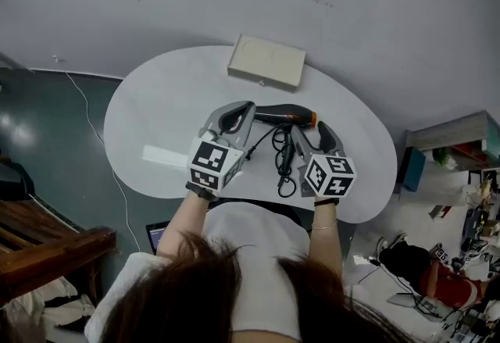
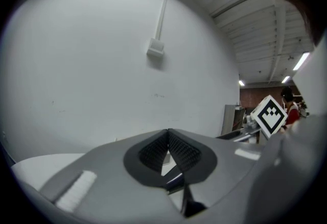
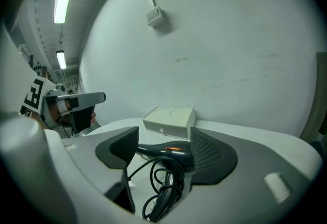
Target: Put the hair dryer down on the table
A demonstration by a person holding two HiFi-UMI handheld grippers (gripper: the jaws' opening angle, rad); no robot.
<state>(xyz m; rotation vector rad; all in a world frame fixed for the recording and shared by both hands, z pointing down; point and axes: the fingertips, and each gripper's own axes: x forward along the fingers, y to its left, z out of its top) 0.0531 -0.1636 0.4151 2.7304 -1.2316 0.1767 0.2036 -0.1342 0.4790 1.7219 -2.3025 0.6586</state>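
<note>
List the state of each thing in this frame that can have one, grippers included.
hair dryer: lying on its side on the table, held by neither gripper.
cord: loosely looped on the table by the handle.
box: closed, sitting flat near the table's far edge.
left gripper: jaws together, nothing held.
right gripper: jaws wide apart, gripping nothing; the hair dryer lies beyond them.

No legible text, brand, number or sign; left marker cube (image 1: 212,166), right marker cube (image 1: 329,175) bear patterns only.
</note>
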